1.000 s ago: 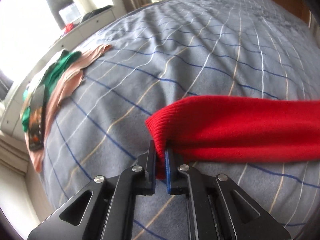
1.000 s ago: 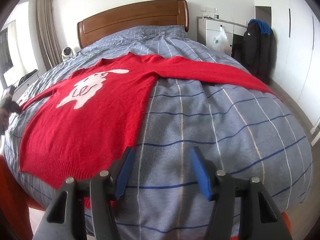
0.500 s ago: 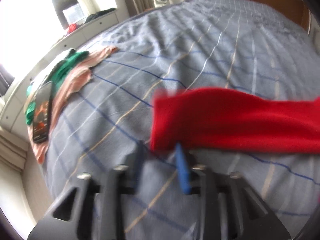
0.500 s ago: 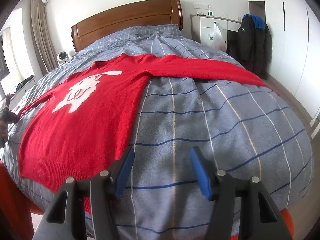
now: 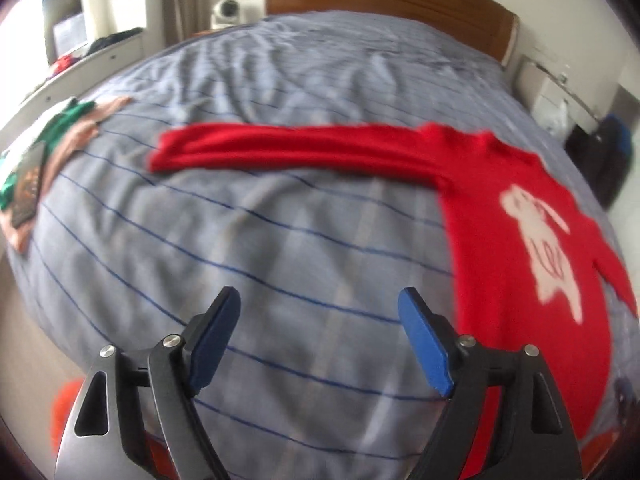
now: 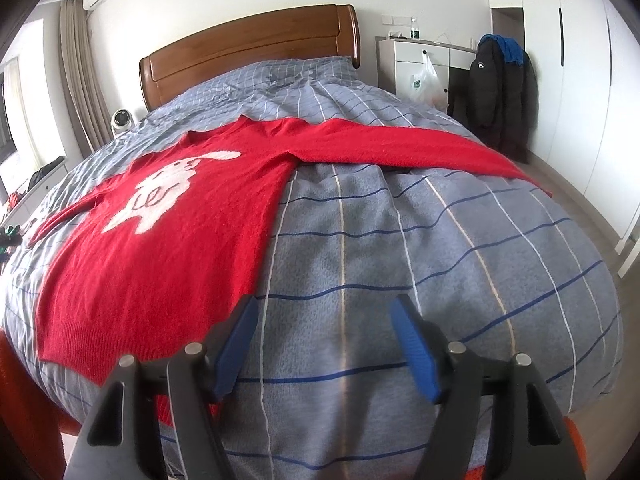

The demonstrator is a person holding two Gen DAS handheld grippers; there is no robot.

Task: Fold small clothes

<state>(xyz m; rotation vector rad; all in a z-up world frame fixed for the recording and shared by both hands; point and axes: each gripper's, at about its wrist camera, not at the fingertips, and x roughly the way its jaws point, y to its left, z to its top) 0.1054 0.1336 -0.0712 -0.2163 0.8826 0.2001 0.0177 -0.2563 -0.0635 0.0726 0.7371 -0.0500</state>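
With both sleeves of the red sweater [image 6: 168,248] spread flat across the striped bed [image 6: 400,272], I hold my left gripper [image 5: 320,336] and right gripper [image 6: 324,340] agape and empty, judging the cuffs should be pinched squarely before folding inward.

Daylit, fisheye-warped edges; left wrist view blurred, right sharp.

Grey checked bedspread [image 6: 400,240], wooden headboard [image 6: 248,52], black jacket [image 6: 500,92], white fan [image 6: 120,120].
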